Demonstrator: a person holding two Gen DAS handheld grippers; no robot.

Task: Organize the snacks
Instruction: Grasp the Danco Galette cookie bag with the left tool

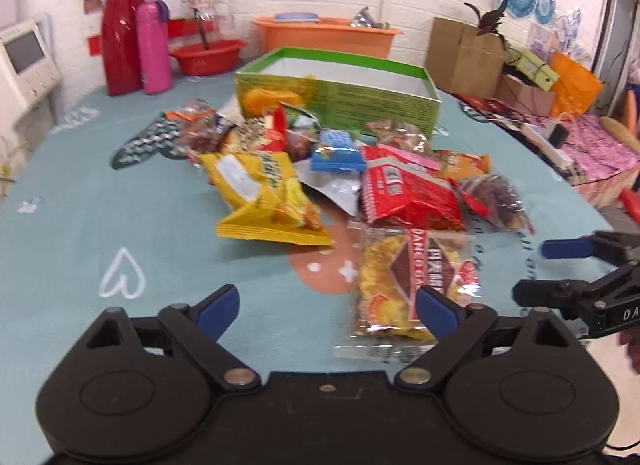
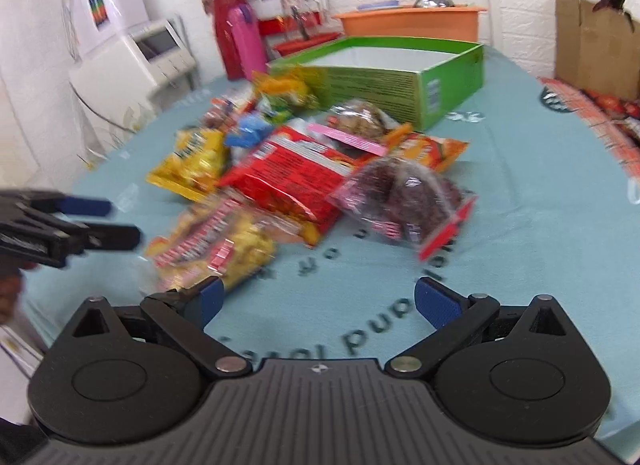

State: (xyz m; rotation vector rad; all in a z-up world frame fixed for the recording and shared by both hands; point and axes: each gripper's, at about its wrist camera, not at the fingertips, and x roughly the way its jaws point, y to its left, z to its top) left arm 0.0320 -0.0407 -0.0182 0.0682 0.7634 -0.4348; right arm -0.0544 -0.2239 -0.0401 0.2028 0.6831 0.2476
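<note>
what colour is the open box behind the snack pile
Green outside, white inside; the box shows best in the right wrist view.

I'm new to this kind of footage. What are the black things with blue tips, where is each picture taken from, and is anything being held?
They are two hand-held grippers, each worked by a person; there is no robot arm. Each picture comes from a camera on one gripper, looking out along its fingers. One shows the left gripper, with the right one entering at its side; the other shows the right gripper. Both are open and hold nothing. On the blue tablecloth lies a pile of snacks: a yellow bag, a red bag, a clear pack nearest the left gripper. Behind the pile stands an open green box, which looks empty from here.
</note>
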